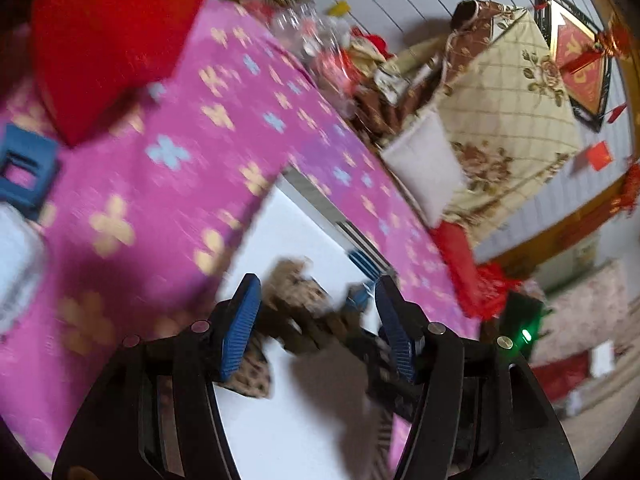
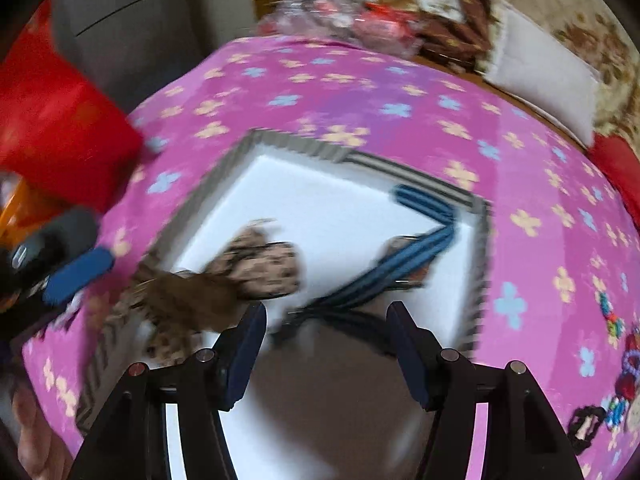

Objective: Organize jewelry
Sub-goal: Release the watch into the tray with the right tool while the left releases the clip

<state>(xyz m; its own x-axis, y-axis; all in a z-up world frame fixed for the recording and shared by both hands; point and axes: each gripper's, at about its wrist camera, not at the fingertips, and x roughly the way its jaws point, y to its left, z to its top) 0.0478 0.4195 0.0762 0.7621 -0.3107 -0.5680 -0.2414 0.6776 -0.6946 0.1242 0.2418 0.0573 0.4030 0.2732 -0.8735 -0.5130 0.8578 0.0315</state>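
I am holding my left hand-held gripper point(image 1: 316, 304) with its blue pads apart over a white tray point(image 2: 344, 216) with a striped rim, and nothing is being pressed between them. A leopard-print fabric band point(image 1: 298, 294) is lying on the tray's white floor in the gap between those pads, blurred in the left wrist view, so I cannot tell whether it is touching either pad.

I am keeping my right hand-held gripper point(image 2: 326, 320) open as well, its jaws standing wide over the near part of the same tray and gripping nothing. A blue striped band point(image 2: 404, 256) is lying bent on the tray floor just beyond the right fingertips, one end reaching toward the tray's far right corner. The leopard-print band is resting to its left, partly over the tray's left rim.

The tray is sitting on a pink cloth with pale flowers point(image 2: 360, 96) spread over the table. A red box point(image 2: 60, 128) is standing at the left edge, and beaded jewelry pieces point(image 2: 616, 364) are lying on the cloth well to the right of the tray
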